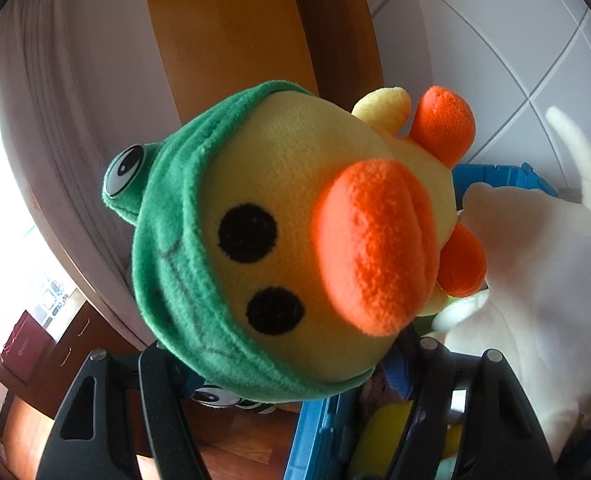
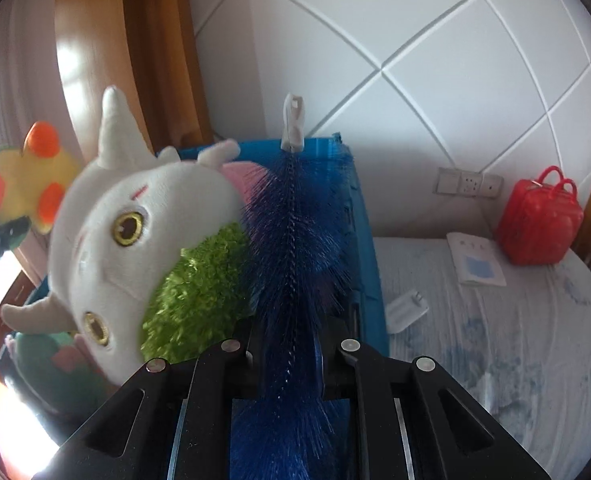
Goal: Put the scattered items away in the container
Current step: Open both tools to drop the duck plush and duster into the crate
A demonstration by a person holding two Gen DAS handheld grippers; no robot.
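Both grippers work at the blue crate (image 2: 365, 240), which serves as the landmark; left gripper (image 1: 287, 384) clasps a yellow duck plush (image 1: 295, 232) by the lower edge of its green frog hood (image 1: 167, 216), its black fingers (image 1: 163, 408) pressed to either side of the toy, and the duck hangs at the crate's near left edge, beak turned toward the camera; right gripper (image 2: 289, 364) is clamped on a blue bristle brush (image 2: 291, 248), whose twisted-wire stem runs forward between the jaws and along the crate's right wall, with its white handle tip (image 2: 293, 122) poking up past the far rim; inside the crate, left of the brush, lies a white horned plush (image 2: 135, 236) with gold eyes, resting against a green fuzzy item (image 2: 199, 292), and a pink patch (image 2: 241, 174) shows behind them; right of the crate, on the pale patterned bedding (image 2: 495, 340), sit a red bag (image 2: 539, 224), a booklet (image 2: 475, 258) and a small white plug (image 2: 405, 310), all apart from the crate; behind it rises a white tiled wall (image 2: 415, 40)
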